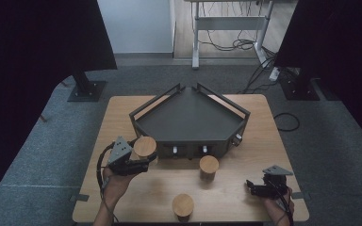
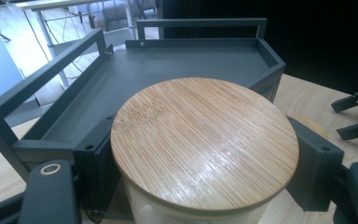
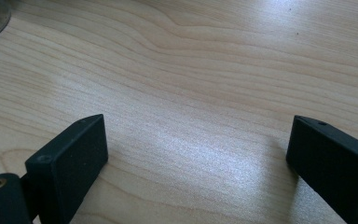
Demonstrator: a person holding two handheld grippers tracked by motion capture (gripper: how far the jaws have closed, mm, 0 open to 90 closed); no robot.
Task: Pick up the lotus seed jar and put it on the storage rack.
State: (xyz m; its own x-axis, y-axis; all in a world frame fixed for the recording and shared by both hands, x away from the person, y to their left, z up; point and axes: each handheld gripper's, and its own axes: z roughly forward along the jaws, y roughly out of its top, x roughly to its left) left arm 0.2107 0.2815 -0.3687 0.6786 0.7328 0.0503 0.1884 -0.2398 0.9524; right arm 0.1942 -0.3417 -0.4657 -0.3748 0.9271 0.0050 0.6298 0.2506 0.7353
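A glass jar with a round bamboo lid (image 1: 144,146) (image 2: 205,140) sits between the jaws of my left gripper (image 1: 144,155), which is shut on its body just below the lid. I hold it at the front left corner of the dark metal tray (image 1: 188,117) (image 2: 168,65), about level with the tray's rim. Two more bamboo-lidded jars stand on the table: one (image 1: 209,165) in front of the tray, one (image 1: 183,205) near the front edge. My right gripper (image 1: 251,187) (image 3: 196,149) rests low over the bare wood at the front right, open, with nothing between its fingers.
The tray has raised rails (image 1: 153,101) along its back sides and knobs on its front face. The wooden table (image 1: 245,155) stands on grey carpet. Black stands (image 1: 86,87) and cables lie on the floor behind it. My right gripper's jaws (image 2: 354,116) show at the right in the left gripper view.
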